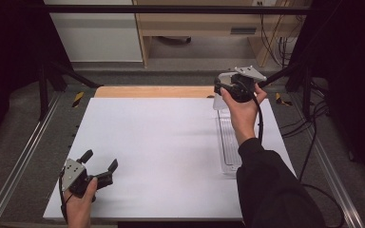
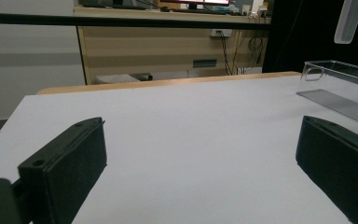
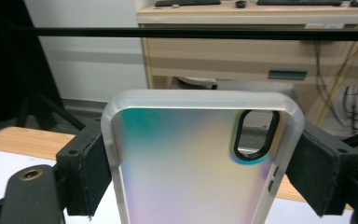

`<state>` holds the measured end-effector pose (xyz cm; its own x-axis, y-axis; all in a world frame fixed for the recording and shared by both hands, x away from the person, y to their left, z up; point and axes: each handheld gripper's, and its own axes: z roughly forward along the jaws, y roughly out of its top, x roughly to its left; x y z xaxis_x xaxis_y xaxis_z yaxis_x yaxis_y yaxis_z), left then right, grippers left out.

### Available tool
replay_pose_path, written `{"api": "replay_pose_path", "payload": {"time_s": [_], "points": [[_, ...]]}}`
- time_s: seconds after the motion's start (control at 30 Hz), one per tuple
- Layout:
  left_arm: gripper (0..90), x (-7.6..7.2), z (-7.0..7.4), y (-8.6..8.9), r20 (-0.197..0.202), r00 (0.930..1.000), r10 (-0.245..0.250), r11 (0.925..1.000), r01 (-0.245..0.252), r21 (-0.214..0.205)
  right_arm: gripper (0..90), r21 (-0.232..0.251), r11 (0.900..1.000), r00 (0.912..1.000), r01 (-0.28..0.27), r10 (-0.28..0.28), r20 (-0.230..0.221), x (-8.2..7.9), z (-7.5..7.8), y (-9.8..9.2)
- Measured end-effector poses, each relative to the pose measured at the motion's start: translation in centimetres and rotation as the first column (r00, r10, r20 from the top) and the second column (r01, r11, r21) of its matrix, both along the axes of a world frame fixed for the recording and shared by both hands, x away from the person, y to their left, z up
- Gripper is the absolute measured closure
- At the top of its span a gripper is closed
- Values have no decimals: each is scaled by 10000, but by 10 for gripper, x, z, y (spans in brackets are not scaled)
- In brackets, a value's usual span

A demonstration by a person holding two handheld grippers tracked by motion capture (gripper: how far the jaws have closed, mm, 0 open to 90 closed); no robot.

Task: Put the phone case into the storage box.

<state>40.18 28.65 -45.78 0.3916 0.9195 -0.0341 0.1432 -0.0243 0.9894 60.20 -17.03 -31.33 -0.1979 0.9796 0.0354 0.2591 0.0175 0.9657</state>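
Presently we find the right gripper (image 1: 223, 91) clamped on the edges of a clear phone case (image 3: 200, 158), raised at two o'clock over the tabletop (image 1: 157, 152), apparently for the clear tray (image 1: 229, 142) below. Our left gripper (image 1: 99, 161), fingers (image 2: 65, 163) wide and empty, rests at seven o'clock.

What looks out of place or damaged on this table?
Nothing stands out. The right gripper holds an intact phone case upright above the table's far edge; the clear tray lies flat on the white table.
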Motion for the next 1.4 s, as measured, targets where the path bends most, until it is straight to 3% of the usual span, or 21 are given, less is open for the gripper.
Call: {"api": "replay_pose_path", "payload": {"time_s": [0.1, 0.37, 1.4], "points": [[13, 0, 0, -1, -24, 10000, -68, 9999, 68, 73, 176, -453, 9988, 9998, 209, -212, -67, 4, -6, -2], [14, 1, -1, 0, -99, 9999, -52, 10000, 52, -11, 176, -399, 9978, 9983, 529, -539, -239, 12, -13, -8], [18, 2, -1, -2, -131, 9998, -172, 9998, 173, 58, 176, -334, 9980, 9944, 538, -565, -889, 15, -29, -9]]}}
